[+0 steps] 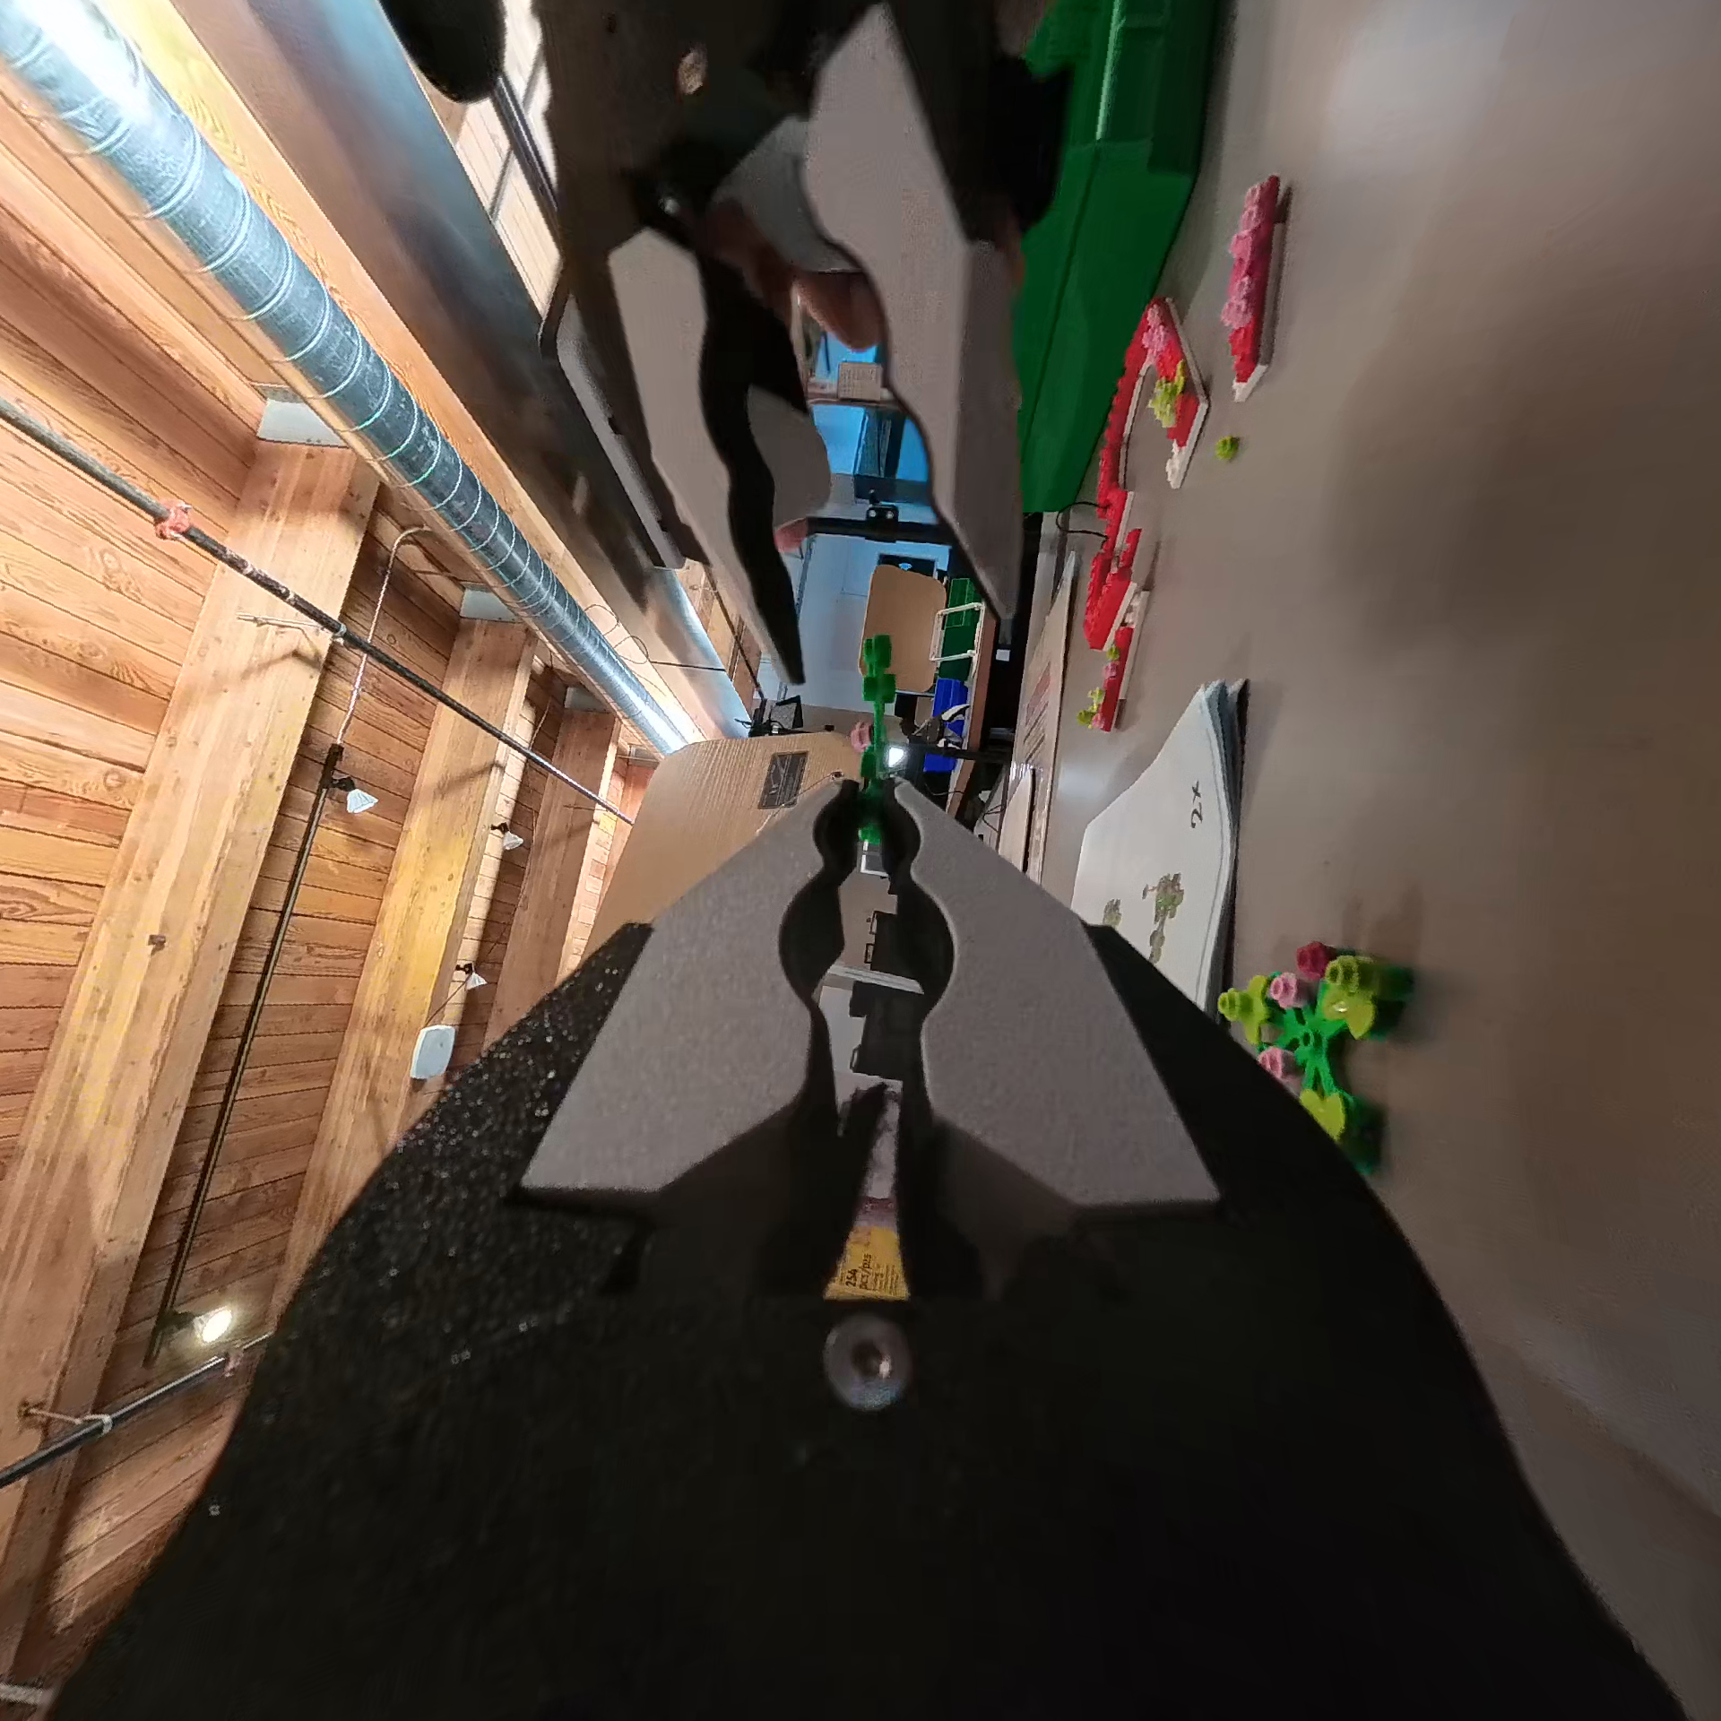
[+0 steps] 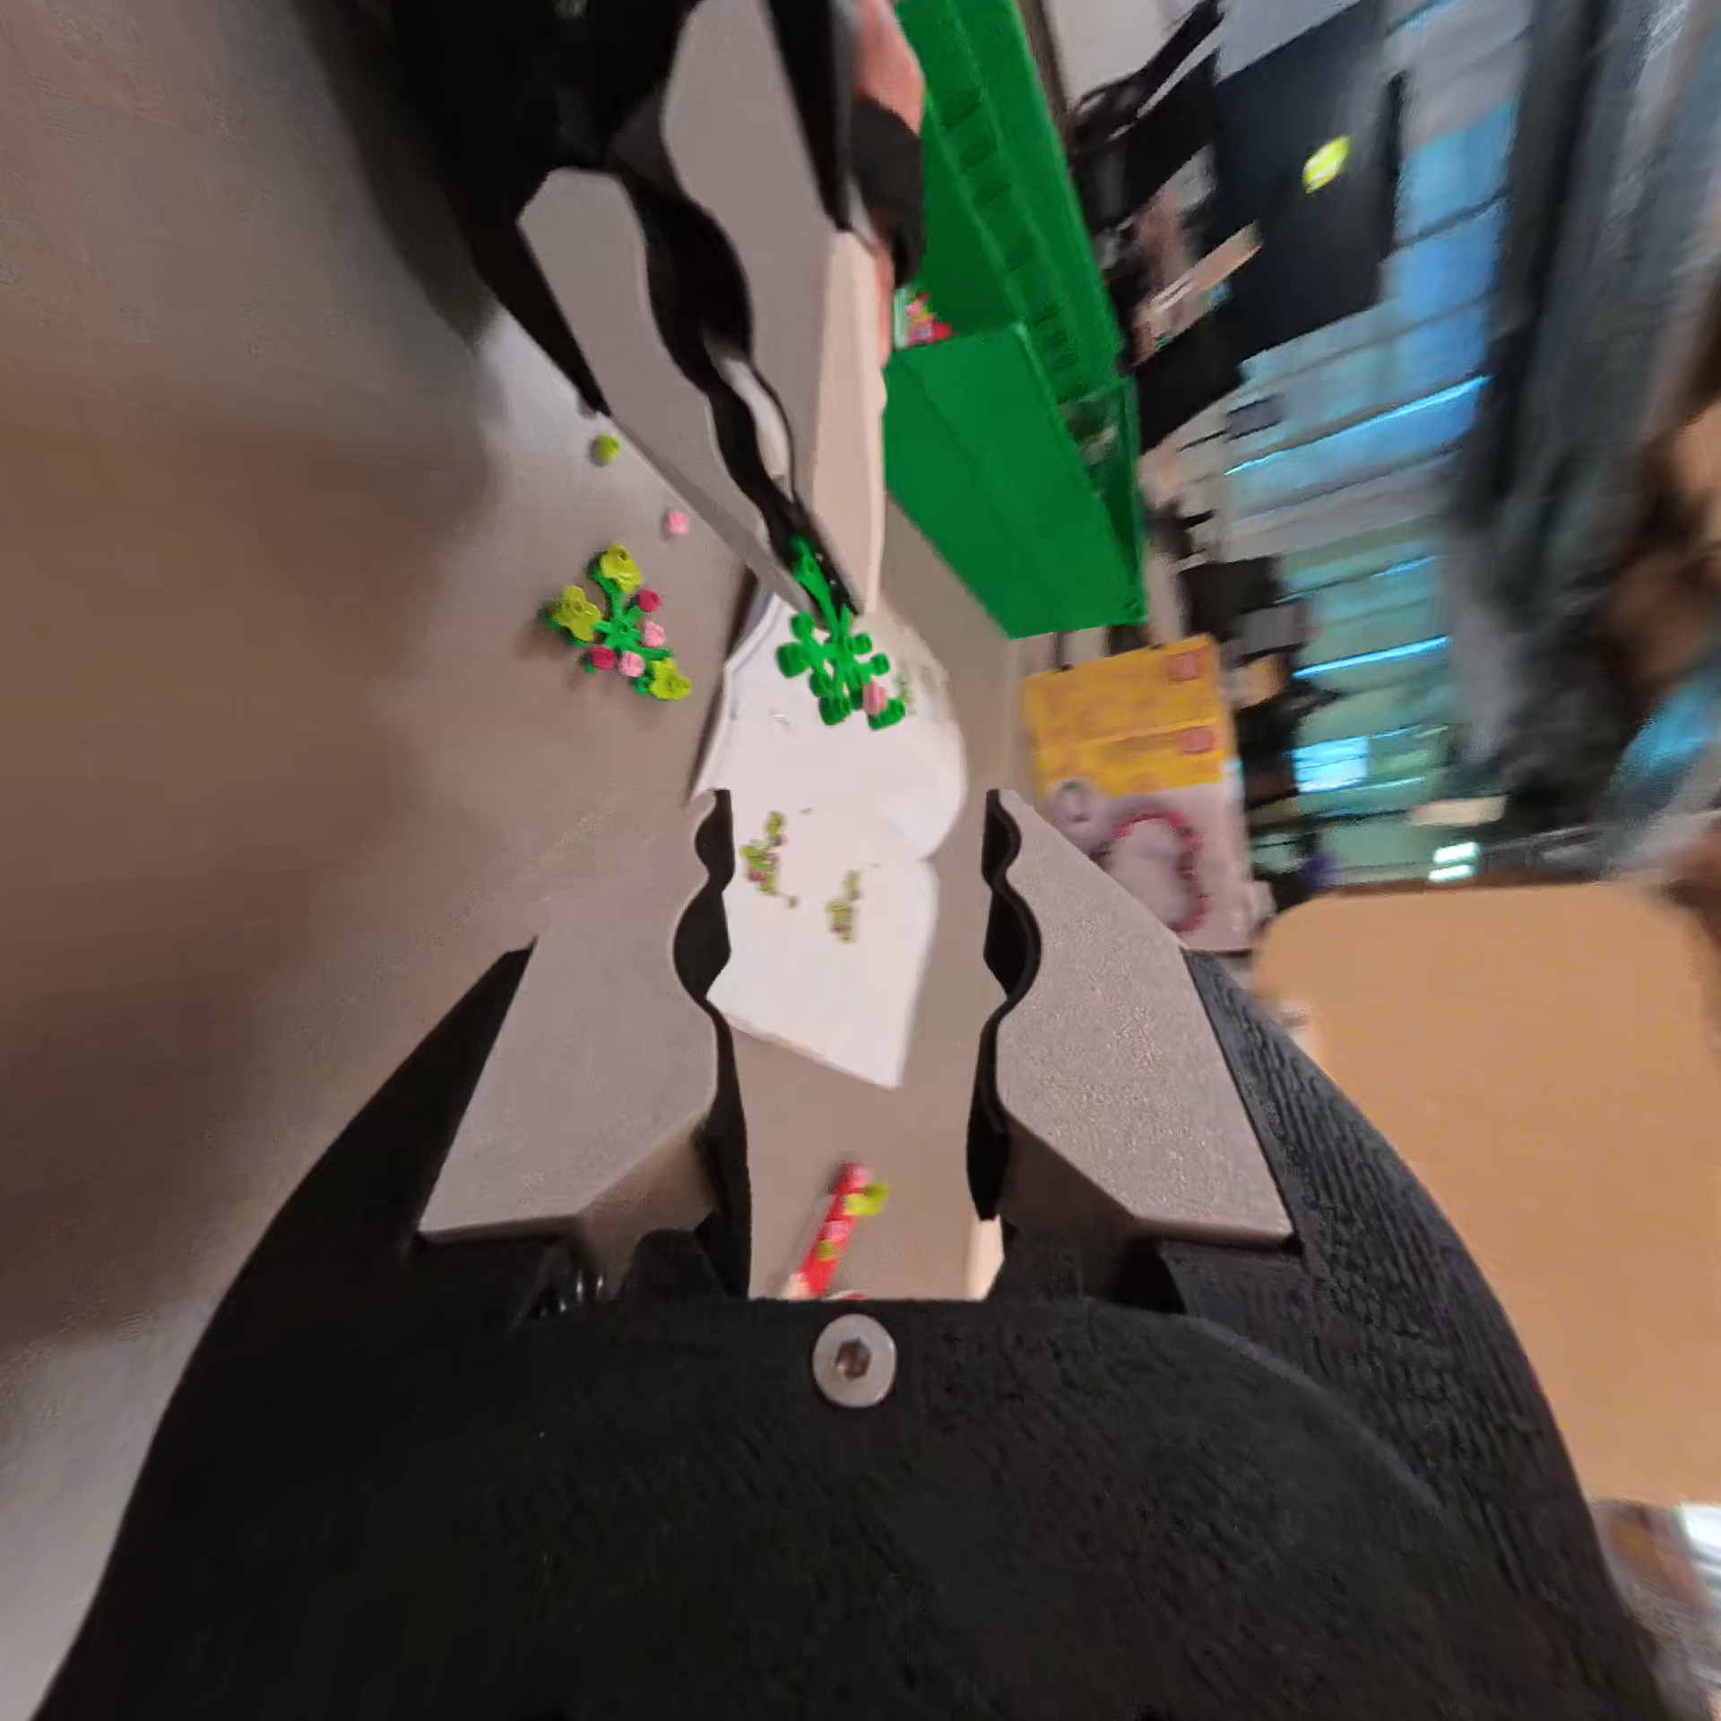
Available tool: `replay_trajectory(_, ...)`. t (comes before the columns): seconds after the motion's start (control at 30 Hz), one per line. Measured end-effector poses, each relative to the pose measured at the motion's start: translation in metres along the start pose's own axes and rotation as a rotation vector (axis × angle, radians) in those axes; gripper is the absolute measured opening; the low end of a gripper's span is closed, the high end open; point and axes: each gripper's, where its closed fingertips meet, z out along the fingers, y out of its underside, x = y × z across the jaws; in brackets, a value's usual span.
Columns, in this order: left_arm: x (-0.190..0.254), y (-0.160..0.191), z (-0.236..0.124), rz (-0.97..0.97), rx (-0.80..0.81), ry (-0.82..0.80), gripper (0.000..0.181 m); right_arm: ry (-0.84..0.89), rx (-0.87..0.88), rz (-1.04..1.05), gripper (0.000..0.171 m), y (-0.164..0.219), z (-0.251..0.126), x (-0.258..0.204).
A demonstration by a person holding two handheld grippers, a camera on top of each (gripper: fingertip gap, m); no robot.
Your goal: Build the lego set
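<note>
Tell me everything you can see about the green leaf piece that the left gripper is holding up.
The green leaf piece is bright green glossy plastic, a flat branching stem with rounded studded lobes; one small pink flower stud sits on a lower lobe. The left gripper is shut on one end of it, and the rest sticks out past the fingertips. It hangs in the air above the white instruction booklet and touches nothing else. The open right gripper is apart from it.

Black pebbled claw (image 1: 871, 801) bodies (1 silver screw each), grey wavy fingers (image 2: 596, 1052).
</note>
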Motion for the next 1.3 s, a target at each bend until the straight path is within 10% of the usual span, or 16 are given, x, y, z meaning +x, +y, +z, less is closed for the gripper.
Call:
replay_trajectory(0.03, 0.0, 0.0, 0.0, -0.006, 0.002, -0.001, 0.001, 0.056, -0.001, -0.082, 0.048, -0.002, 0.001, -0.001)
replay_trajectory(0.57, 0.0, -0.005, -0.001, -0.019, 0.021, 0.002, 0.001, 0.282, -0.022, -0.273, 0.007, -0.018, 0.017, 0.001)
replay_trajectory(1.3, 0.001, -0.008, -0.003, -0.059, 0.026, 0.033, 0.0, 0.333, -0.062, -0.481, 0.003, -0.021, 0.015, 0.001)
